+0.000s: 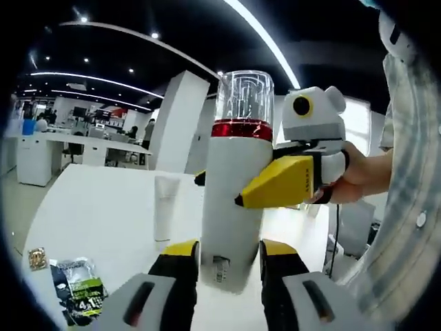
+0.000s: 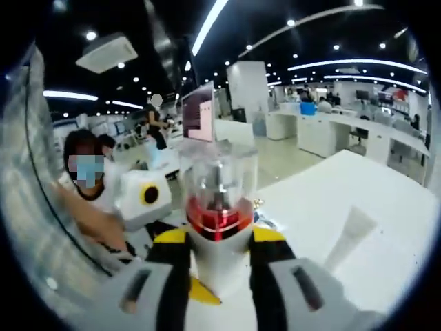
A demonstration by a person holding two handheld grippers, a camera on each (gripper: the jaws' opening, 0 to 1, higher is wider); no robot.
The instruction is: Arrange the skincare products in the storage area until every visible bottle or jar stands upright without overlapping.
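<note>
Both grippers close on one bottle [image 1: 238, 183], a tall white pump bottle with a red band and a clear cap, held upright in the air over the white table [image 1: 103, 214]. In the left gripper view the left gripper [image 1: 229, 258] clamps the bottle's lower body between its yellow-tipped jaws, the base sitting just ahead of the jaw tips and the long axis rising straight away from them toward the cap. In that same view the right gripper [image 1: 275, 181] comes in from the right and presses the bottle's middle, just below the red band, a person's hand [image 1: 358, 176] behind it. In the right gripper view the right gripper [image 2: 219, 238] grips the white shoulder, with the red band and clear cap standing directly ahead between its jaws. The relation that matters is vertical order along the bottle: the left claw holds low, the right claw holds high, and the axis is already plumb, so setting it down looks like a matter of lowering the base straight toward the table, which lies below and beyond the left jaws. The left claw is nearer the base and likely governs the landing. A white tube [image 1: 165, 207] stands on the table just left of the bottle in the left gripper view, near enough that the descent should keep clear of it. Sachets [image 1: 79, 289] lie flat on the table farther left, by the left jaw.
</note>
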